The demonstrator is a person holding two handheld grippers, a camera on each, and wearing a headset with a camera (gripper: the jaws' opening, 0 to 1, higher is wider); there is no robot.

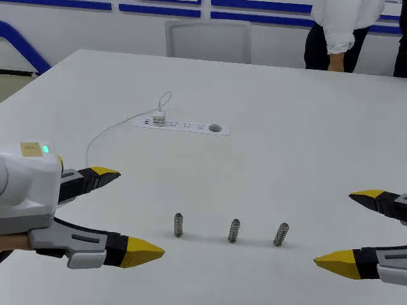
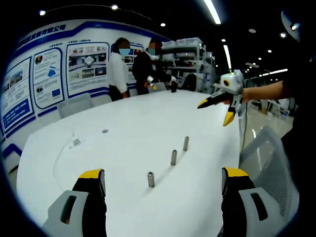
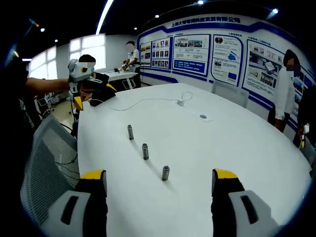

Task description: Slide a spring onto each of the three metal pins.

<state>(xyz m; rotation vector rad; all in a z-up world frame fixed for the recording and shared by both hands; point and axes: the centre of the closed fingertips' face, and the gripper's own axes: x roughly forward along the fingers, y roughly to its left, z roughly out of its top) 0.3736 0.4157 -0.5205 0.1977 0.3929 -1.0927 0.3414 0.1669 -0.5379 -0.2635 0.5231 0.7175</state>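
Note:
Three upright coiled springs stand in a row on the white table: the left one (image 1: 178, 225), the middle one (image 1: 234, 230) and the right one (image 1: 280, 234). I cannot make out a pin inside any coil. The same row shows in the left gripper view (image 2: 174, 157) and the right gripper view (image 3: 145, 150). My left gripper (image 1: 127, 213) hovers open to the left of the row, nothing between its yellow tips. My right gripper (image 1: 346, 227) hovers open to the right, likewise holding nothing. Both own views show wide-apart jaws, left gripper (image 2: 163, 175) and right gripper (image 3: 159, 174).
A white power strip (image 1: 181, 124) with a plugged-in adapter and looping cable lies mid-table behind the springs. A grey chair (image 1: 206, 39) stands at the far edge, with people (image 1: 337, 32) at the back right. A mesh chair (image 3: 44, 163) sits by the near edge.

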